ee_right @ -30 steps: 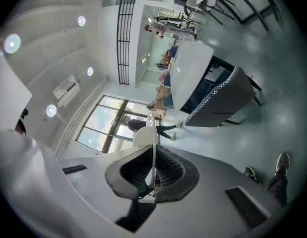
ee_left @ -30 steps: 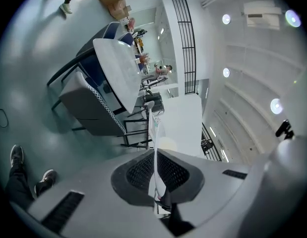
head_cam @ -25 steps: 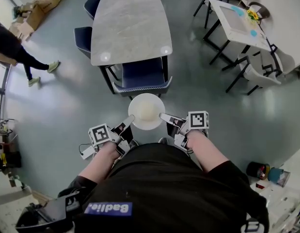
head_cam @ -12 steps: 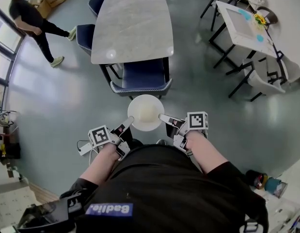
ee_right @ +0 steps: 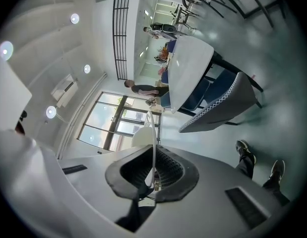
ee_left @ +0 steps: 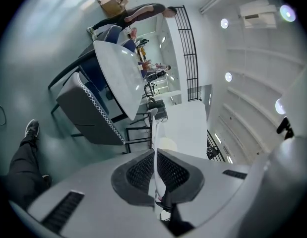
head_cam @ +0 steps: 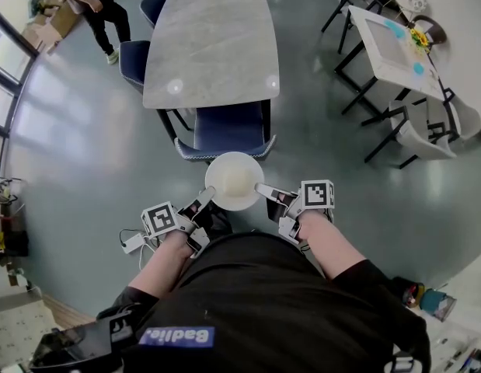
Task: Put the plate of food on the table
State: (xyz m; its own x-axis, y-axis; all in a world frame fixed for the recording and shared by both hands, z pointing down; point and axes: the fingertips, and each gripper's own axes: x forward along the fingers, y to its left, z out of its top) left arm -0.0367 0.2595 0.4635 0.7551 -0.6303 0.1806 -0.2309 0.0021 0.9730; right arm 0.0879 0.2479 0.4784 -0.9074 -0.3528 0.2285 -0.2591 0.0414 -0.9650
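Between left gripper (head_cam: 206, 196), right gripper (head_cam: 262, 186): plate (head_cam: 221, 169)

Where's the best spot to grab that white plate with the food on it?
By its thin rim, at two opposite sides, coming in level from left and right. The plate is round with food in its middle, so only the edge fits between jaws. The left gripper and right gripper are shut on it that way.

Plate (head_cam: 235, 181) between grippers, left gripper (head_cam: 207, 196) at its 8 o'clock, right gripper (head_cam: 261, 186) at 3, chair (head_cam: 224, 129) then table (head_cam: 210, 41) at 12
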